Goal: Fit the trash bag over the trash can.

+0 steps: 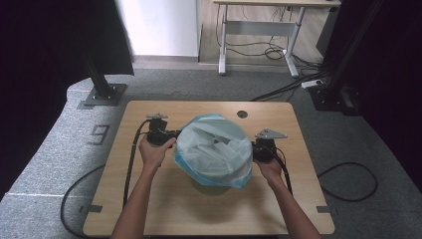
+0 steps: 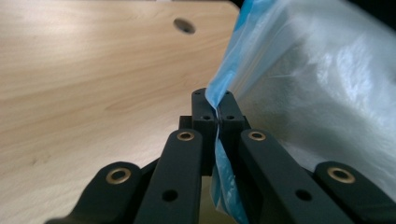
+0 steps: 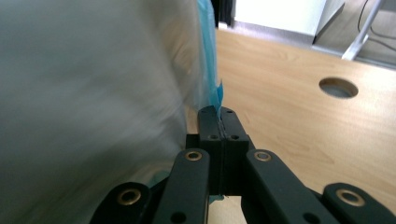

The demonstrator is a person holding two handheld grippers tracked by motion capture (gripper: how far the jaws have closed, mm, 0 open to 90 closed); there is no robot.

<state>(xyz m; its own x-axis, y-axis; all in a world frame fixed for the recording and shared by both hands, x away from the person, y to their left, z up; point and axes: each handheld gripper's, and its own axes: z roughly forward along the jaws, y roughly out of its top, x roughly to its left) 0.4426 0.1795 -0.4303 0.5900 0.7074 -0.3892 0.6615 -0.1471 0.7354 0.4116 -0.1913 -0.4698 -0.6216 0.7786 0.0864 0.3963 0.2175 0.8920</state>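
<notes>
Left hand-held gripper (image 2: 217, 113) is clenched on the blue rim of the plastic bag (image 1: 214, 149); right hand-held gripper (image 3: 223, 122) is clenched on the opposite rim. Bag is stretched open between them over the middle of the counter (image 1: 164, 199). Bag hides a greenish object (image 1: 211, 189) beneath it, identity unclear. Bag interior is blurred in the right gripper view.

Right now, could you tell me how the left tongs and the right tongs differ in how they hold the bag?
The left tongs grip the plastic bag at its left edge; the right tongs grip its right edge. Blue film runs down between the left tongs' jaws, while above the right tongs a short blue tip sticks up. A grey plate tops the right tongs in the high view. Both are shut on the bag's blue rim above the wooden table.
</notes>
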